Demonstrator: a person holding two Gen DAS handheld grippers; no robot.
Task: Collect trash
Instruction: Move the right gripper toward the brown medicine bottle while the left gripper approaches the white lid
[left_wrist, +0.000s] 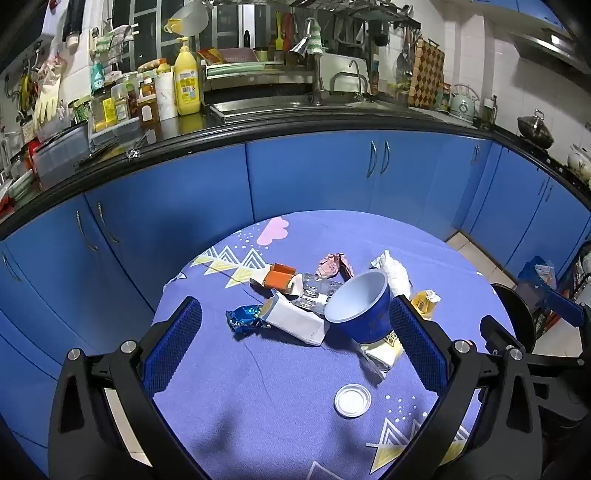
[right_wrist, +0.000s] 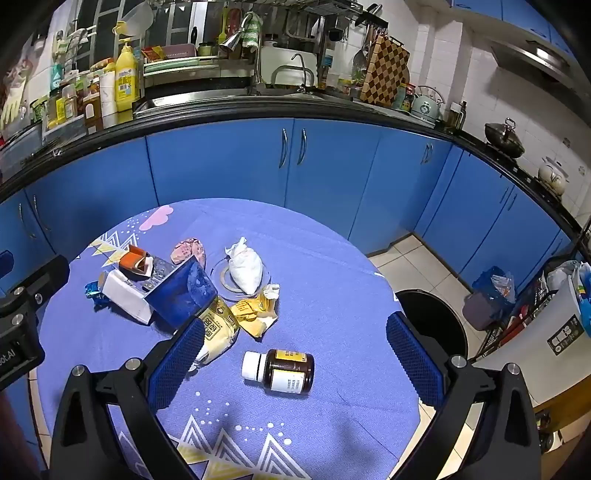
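Note:
Trash lies in a heap on the round table with a blue patterned cloth (left_wrist: 258, 387). A blue paper cup (left_wrist: 360, 308) lies tipped on its side among a white carton (left_wrist: 295, 319), a blue foil wrapper (left_wrist: 243, 319), an orange box (left_wrist: 280, 278), a pink wrapper (left_wrist: 334, 264) and a white tissue wad (left_wrist: 395, 273). A clear lid (left_wrist: 352, 400) lies nearer. My left gripper (left_wrist: 295, 343) hangs open above the heap, empty. In the right wrist view a brown pill bottle (right_wrist: 282, 371) lies on its side between the wide-open fingers of my right gripper (right_wrist: 295, 350). Yellow packets (right_wrist: 255, 312) lie behind it.
A black bin (right_wrist: 436, 325) stands on the tiled floor just right of the table. Blue cabinets (left_wrist: 314, 173) and a crowded black counter with a sink (left_wrist: 266, 105) curve behind. Bags and boxes (right_wrist: 491, 295) pile up at the far right.

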